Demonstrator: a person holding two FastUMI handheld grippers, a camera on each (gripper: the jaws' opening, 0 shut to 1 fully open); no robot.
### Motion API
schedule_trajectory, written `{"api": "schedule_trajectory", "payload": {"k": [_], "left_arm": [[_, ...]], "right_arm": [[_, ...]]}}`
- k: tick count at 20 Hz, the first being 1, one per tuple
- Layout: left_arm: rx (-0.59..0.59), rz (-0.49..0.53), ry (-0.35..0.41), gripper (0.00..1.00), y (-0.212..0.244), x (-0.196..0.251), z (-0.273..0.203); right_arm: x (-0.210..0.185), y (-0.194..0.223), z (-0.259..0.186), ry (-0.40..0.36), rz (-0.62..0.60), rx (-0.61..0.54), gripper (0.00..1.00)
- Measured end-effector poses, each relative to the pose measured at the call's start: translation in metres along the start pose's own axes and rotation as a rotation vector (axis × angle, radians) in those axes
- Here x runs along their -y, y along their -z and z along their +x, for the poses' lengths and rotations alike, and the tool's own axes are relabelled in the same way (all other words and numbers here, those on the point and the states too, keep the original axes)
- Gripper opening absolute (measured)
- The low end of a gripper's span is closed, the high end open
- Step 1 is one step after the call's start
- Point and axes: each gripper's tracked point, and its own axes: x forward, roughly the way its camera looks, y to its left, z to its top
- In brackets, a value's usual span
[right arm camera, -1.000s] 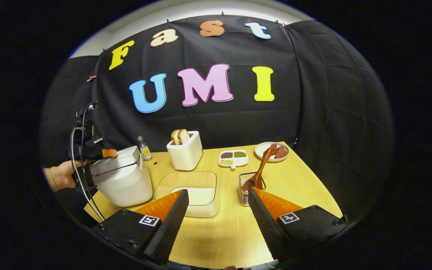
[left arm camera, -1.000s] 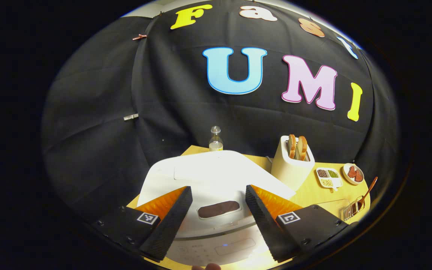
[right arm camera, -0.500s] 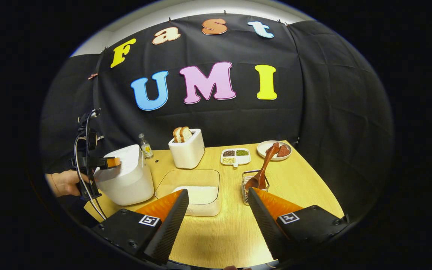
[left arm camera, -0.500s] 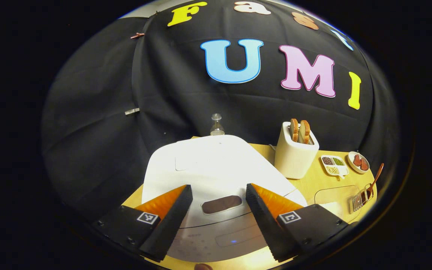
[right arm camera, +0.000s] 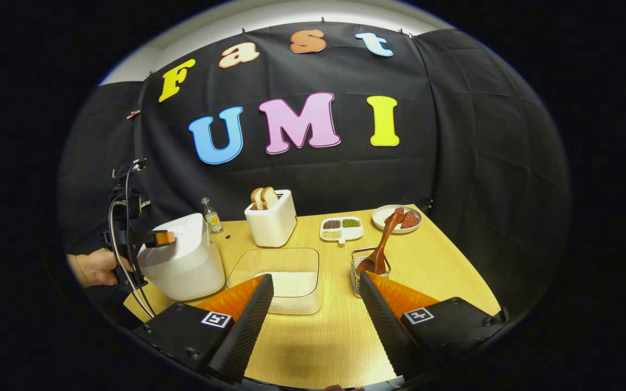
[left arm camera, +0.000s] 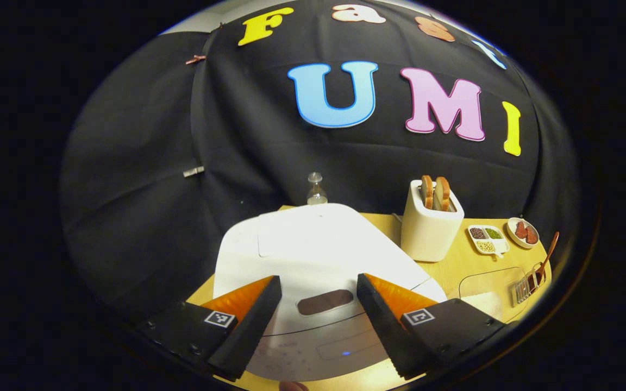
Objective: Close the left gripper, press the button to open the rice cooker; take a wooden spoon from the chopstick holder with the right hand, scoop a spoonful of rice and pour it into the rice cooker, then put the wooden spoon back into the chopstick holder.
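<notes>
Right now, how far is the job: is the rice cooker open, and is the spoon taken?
Nothing looks done. The rice cooker lid is down; the open left gripper hovers over it. The wooden spoon stands in the chopstick holder, the right gripper open. Pressing, scooping, pouring, returning remain.

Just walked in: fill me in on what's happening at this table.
A person holds a claw in each hand. The left claw, open, hovers over the front of the closed white rice cooker, by the dark oval button on its lid. The right claw, open and empty, waits above the wooden table. The brown wooden spoon stands in the wire chopstick holder, beside the clear container of rice. No rice has been scooped yet.
</notes>
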Motion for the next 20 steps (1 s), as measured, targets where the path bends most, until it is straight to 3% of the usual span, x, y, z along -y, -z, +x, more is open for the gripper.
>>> {"api": "schedule_trajectory", "payload": {"k": [10, 20], "left_arm": [[0.248, -0.007, 0.172, 0.96, -0.060, -0.005, -0.087], [0.402, -0.068, 0.226, 0.96, -0.093, -0.030, -0.190]], "right_arm": [[-0.005, -0.044, -0.012, 0.008, -0.090, 0.088, 0.98], [-0.027, -0.125, -0.031, -0.005, -0.162, 0.267, 0.99]]}}
